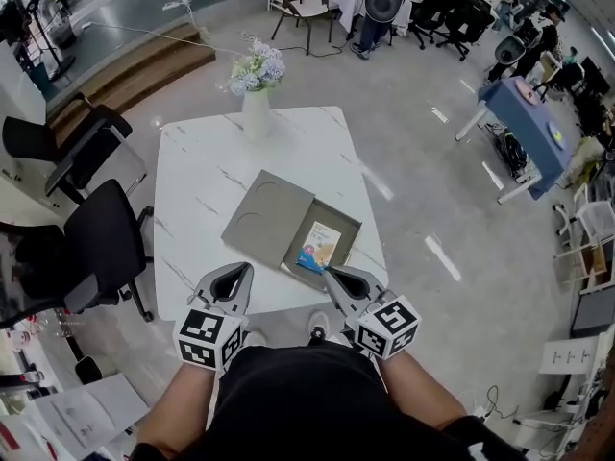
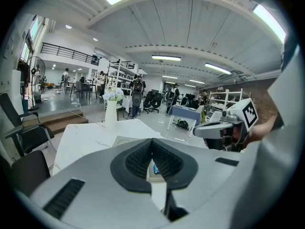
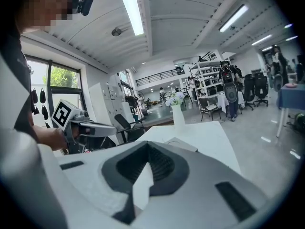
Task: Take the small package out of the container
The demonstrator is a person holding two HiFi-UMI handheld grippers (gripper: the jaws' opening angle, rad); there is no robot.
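A flat grey container (image 1: 350, 229) lies open on the white marble table (image 1: 202, 190), its lid (image 1: 269, 217) folded out to the left. Inside the container rests the small package (image 1: 319, 246), pale with blue and yellow print. My left gripper (image 1: 233, 275) hovers at the table's front edge, left of the container, its jaws shut and empty. Just in front of the container's near corner is my right gripper (image 1: 332, 272), also shut with nothing in it. In the left gripper view the closed jaws (image 2: 152, 142) hide most of the container. The right gripper view shows its jaws (image 3: 148, 145) together.
A white vase of flowers (image 1: 256, 111) stands at the table's far edge. Two black chairs (image 1: 104, 238) sit to the table's left. Around the table is open shiny floor, with desks and office chairs far behind. My own body is close against the front edge.
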